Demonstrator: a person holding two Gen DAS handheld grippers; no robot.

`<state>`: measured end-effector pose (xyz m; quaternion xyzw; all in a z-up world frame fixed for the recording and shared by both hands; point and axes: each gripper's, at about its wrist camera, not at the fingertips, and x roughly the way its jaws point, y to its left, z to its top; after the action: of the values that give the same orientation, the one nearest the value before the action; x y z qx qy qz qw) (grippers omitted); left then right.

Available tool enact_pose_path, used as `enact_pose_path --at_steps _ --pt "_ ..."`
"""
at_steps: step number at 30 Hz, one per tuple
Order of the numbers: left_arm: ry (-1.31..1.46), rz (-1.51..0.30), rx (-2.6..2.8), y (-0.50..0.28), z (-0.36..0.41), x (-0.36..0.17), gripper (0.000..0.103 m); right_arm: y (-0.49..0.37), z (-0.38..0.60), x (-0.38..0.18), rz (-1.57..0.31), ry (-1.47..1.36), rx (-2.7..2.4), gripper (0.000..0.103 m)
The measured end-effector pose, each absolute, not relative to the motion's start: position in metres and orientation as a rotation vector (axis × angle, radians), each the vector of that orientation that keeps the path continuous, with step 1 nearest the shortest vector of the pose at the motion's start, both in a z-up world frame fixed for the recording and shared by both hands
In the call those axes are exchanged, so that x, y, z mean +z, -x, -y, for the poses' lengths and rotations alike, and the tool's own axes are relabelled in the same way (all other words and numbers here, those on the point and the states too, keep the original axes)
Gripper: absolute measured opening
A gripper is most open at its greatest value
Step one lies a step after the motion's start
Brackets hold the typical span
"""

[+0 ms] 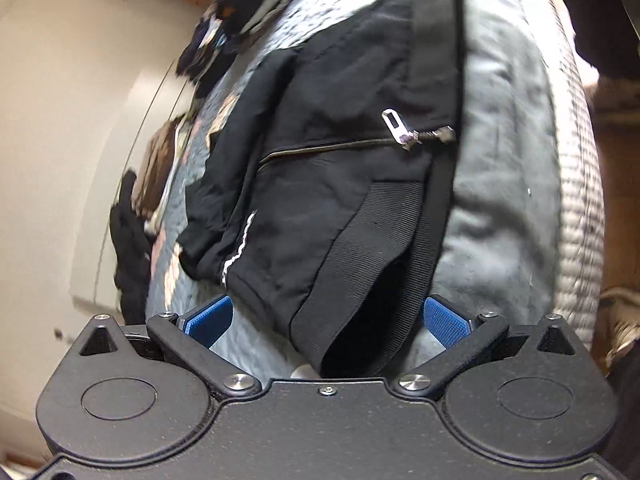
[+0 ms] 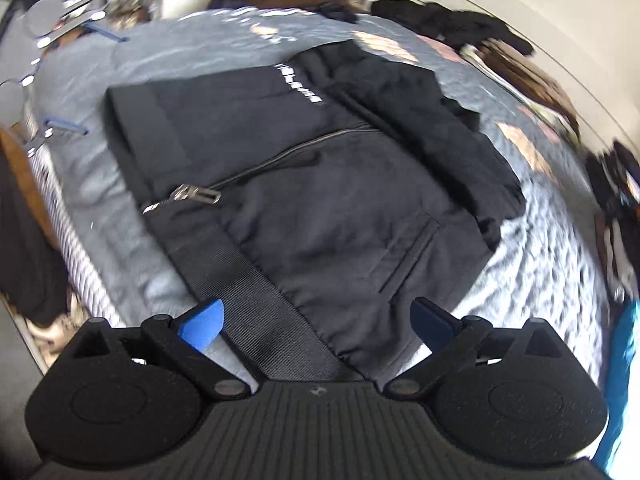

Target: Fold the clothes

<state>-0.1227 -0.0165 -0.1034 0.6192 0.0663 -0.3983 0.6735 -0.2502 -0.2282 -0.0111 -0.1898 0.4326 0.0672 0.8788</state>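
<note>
A black zip-up jacket (image 1: pixel 340 152) lies flat on a grey bedspread (image 1: pixel 500 184), with its zipper pull (image 1: pixel 396 124) near the ribbed hem. My left gripper (image 1: pixel 326 320) is open, its blue pads on either side of one ribbed hem corner (image 1: pixel 360 312). In the right wrist view the same jacket (image 2: pixel 320 184) shows white lettering on the chest. My right gripper (image 2: pixel 318 322) is open too, with the other end of the ribbed hem (image 2: pixel 256 288) lying between its fingers. The left gripper (image 2: pixel 88 80) also appears at the far left of that view, fingers spread.
Piles of dark and brown clothes (image 2: pixel 460 24) line the far side of the bed against a white wall (image 1: pixel 60 120). More clothes (image 1: pixel 248 4) are heaped at one end. The ribbed mattress edge (image 1: pixel 580 200) runs close by, and a teal item (image 2: pixel 624 360) lies at the right.
</note>
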Motion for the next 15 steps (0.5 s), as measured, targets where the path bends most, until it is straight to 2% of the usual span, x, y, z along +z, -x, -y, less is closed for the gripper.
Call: enact_pose_path --at_steps 5,15 --pt "-1.472 -0.141 -0.896 0.114 0.017 -0.126 0.103 0.253 0.213 -0.026 -0.909 0.571 0.169 0.100" --pt "-1.523 0.003 -0.867 0.109 0.027 -0.151 0.103 0.249 0.210 -0.040 -0.930 0.605 0.195 0.100"
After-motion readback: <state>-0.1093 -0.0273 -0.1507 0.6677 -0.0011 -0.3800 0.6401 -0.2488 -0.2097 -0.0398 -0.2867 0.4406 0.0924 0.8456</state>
